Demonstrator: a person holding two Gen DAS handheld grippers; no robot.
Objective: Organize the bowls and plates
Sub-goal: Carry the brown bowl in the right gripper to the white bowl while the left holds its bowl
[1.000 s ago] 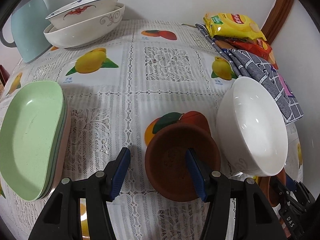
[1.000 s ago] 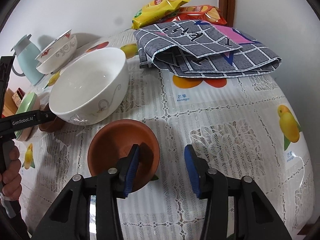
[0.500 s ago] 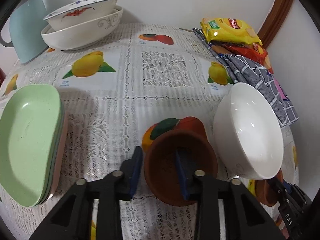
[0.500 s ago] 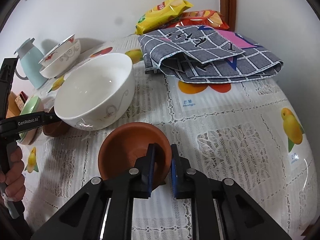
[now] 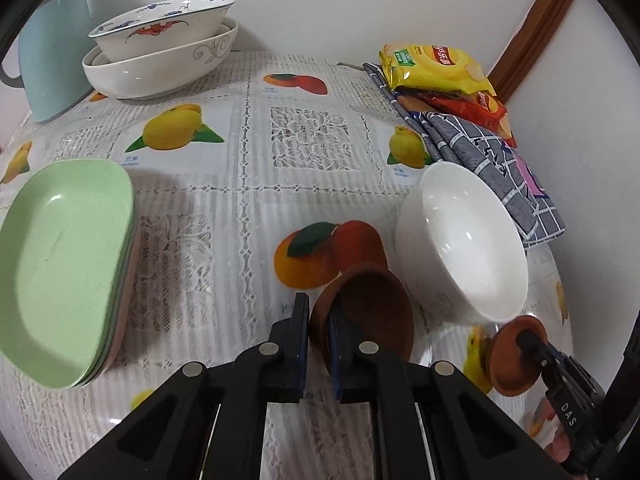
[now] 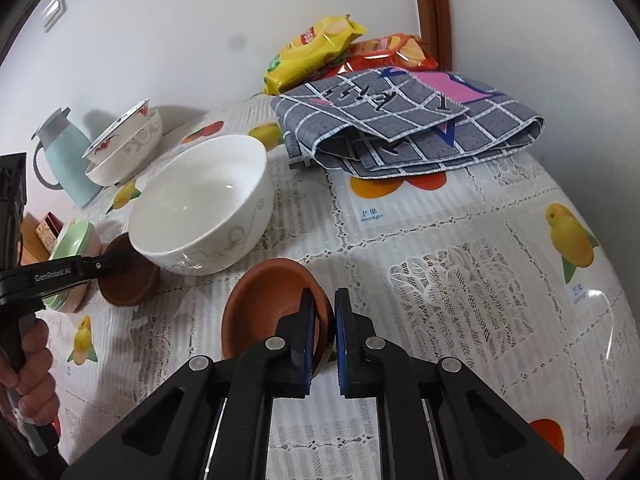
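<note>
My left gripper (image 5: 319, 322) is shut on the near rim of a small brown clay dish (image 5: 370, 316), tilted and lifted off the cloth. My right gripper (image 6: 325, 314) is shut on the rim of a second brown clay dish (image 6: 268, 304), also raised; it shows in the left wrist view (image 5: 514, 356) too. A large white bowl (image 5: 464, 240) stands between the two dishes. A stack of green and pink plates (image 5: 60, 256) lies at the left. Two nested patterned bowls (image 5: 164, 52) stand at the back.
A pale blue kettle (image 5: 52, 68) stands at the back left. A folded grey checked cloth (image 6: 404, 120) and snack bags (image 6: 320, 48) lie at the back right by the wall. The table (image 6: 500, 264) has a fruit-print lace cover; its right edge is near.
Both grippers went from open around the dish rims to shut on them. Both brown dishes have been lifted and tilted off the cloth.
</note>
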